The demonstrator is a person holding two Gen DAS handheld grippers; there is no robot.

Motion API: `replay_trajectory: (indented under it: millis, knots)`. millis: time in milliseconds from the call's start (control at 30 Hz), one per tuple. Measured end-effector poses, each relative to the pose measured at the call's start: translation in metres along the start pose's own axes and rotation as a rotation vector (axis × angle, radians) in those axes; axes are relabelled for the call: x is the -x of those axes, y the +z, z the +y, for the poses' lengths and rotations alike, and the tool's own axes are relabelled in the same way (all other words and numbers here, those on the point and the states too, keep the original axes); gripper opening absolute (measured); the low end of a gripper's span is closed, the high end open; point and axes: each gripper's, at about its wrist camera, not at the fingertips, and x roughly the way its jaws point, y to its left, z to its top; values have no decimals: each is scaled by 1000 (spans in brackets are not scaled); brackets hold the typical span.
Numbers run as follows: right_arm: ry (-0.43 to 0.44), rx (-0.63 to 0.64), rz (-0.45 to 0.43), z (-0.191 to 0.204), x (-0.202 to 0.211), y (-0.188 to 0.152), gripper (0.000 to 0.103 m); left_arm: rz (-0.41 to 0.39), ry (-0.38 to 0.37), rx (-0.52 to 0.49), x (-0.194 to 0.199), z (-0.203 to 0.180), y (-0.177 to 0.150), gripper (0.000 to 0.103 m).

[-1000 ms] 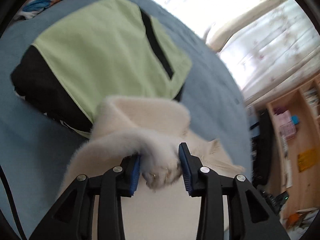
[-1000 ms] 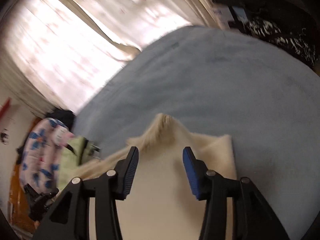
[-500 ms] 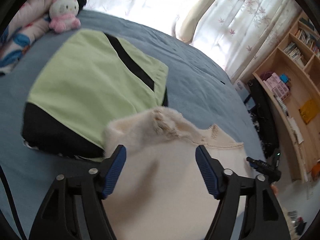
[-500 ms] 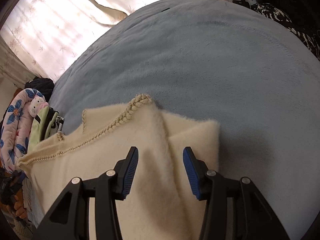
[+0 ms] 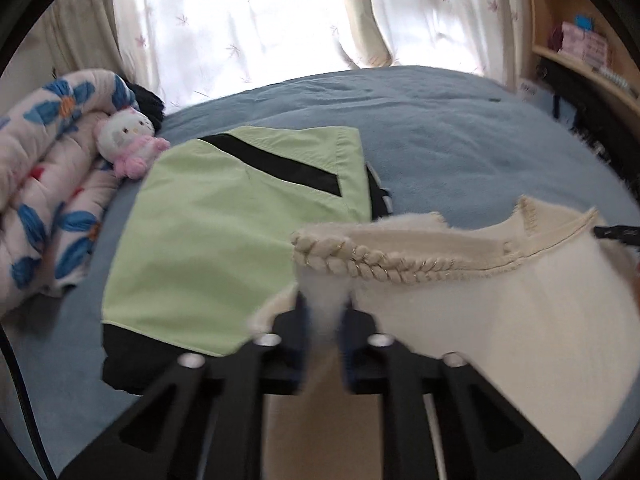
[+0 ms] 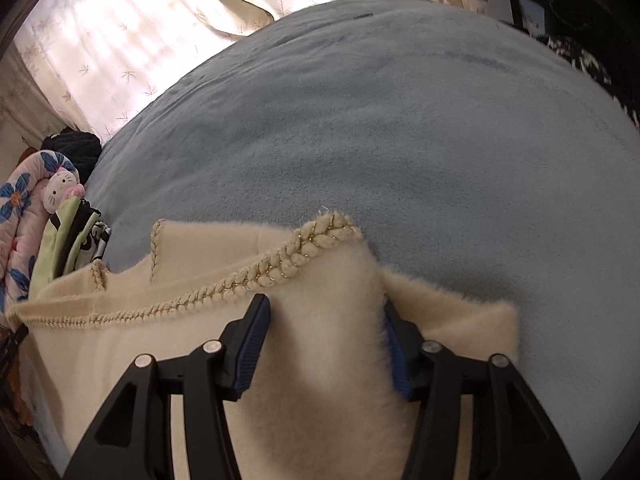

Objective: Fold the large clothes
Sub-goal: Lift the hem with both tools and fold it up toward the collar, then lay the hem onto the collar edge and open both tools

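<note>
A cream fuzzy sweater (image 5: 500, 304) with a braided trim lies on the blue bedspread (image 5: 440, 136). My left gripper (image 5: 324, 320) is shut on the sweater's left corner, just below the braid. In the right wrist view the sweater (image 6: 192, 344) fills the lower left. My right gripper (image 6: 326, 332) has its jaws apart, with the sweater's right corner between the blue pads; the fabric touches both pads.
A folded green and black garment (image 5: 224, 224) lies left of the sweater. A plush toy (image 5: 128, 140) and a flowered quilt (image 5: 40, 184) sit at the far left. Curtains (image 5: 260, 12) hang behind the bed. A wooden shelf (image 5: 580, 40) stands at the right.
My left gripper let go of the fuzzy cuff, opened wide, then shut on the sweater's left corner. The right gripper moved forward onto the right corner. The braided edge now lies stretched between them.
</note>
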Motion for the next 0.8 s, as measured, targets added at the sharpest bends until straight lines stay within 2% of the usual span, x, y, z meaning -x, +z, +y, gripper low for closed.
replay_trajectory:
  millis: [33, 67, 100, 300, 400, 467, 567, 667, 733, 800]
  knots:
    - [-31, 23, -24, 3, 6, -4, 16, -23, 27, -14, 3, -4, -2, 8]
    - [-36, 33, -52, 3, 14, -8, 10, -42, 41, -23, 8, -8, -5, 7]
    - [-26, 41, -91, 4, 26, -12, 9, -58, 44, -32, 12, -10, -5, 7]
    - [-26, 53, -282, 5, 94, -15, 8, -137, 65, -47, 41, -18, 3, 6]
    - [-77, 45, -333, 10, 101, 1, 8, -153, 84, -22, 38, -22, 18, 6]
    - [-111, 40, -331, 13, 90, 9, 8, -153, 109, -2, 26, -24, 27, 6]
    - [-189, 43, -292, 18, 51, 19, 8, -116, 183, 63, -8, -19, 34, 6]
    - [-280, 60, -203, 17, 4, 21, 8, -52, 208, 177, -45, -3, 28, 6]
    - [-311, 51, -158, 13, -16, 21, 8, -57, 225, 178, -58, -4, 21, 6]
    - [-318, 44, -156, 10, -20, 21, 8, -70, 256, 143, -66, -9, 16, 6]
